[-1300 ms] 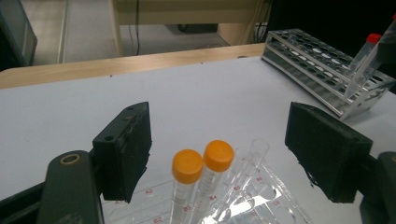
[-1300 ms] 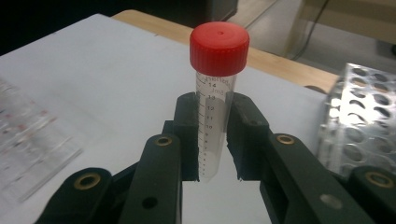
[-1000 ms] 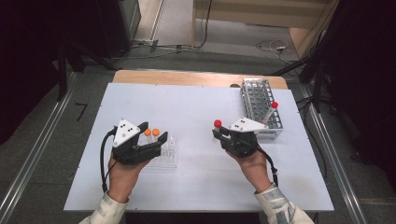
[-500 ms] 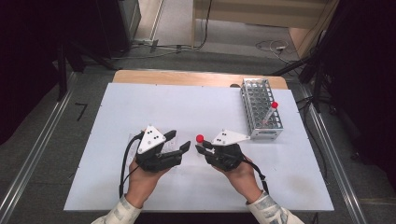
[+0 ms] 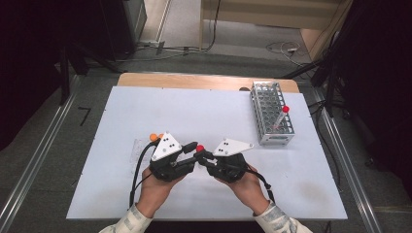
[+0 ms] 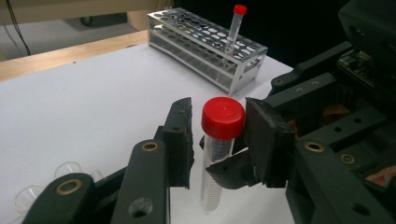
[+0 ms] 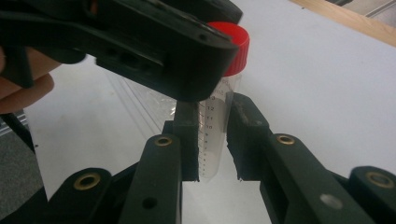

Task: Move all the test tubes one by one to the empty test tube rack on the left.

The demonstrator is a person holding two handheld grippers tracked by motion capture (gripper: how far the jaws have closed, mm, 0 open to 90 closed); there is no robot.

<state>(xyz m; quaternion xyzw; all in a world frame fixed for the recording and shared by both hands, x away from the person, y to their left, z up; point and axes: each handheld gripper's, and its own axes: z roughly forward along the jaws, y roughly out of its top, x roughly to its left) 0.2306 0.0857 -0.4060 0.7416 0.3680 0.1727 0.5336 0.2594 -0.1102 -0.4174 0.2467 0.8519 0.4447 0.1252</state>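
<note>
**Two grippers meet at one red-capped tube**

From the high view, I have both grippers together near my edge of the white table (image 5: 204,111). My left gripper (image 5: 187,156) and my right gripper (image 5: 204,156) face each other, with the tube's red cap (image 5: 199,148) between them. Farther off on the right stands a metal rack (image 5: 272,112) with another red-capped tube (image 5: 281,119) leaning in it. Orange caps (image 5: 155,137) show just behind my left gripper.

In the left gripper view, my jaws have just been closing around the red cap (image 6: 223,118); the right one looks to touch it, while a slim gap shows on the left. The clear tube (image 6: 215,175) stands upright below. The rack (image 6: 210,46) sits beyond.

In the right gripper view, my jaws are clamped on the tube's clear body (image 7: 215,135), pressing both sides, with the left gripper crossing over the cap above.
</note>
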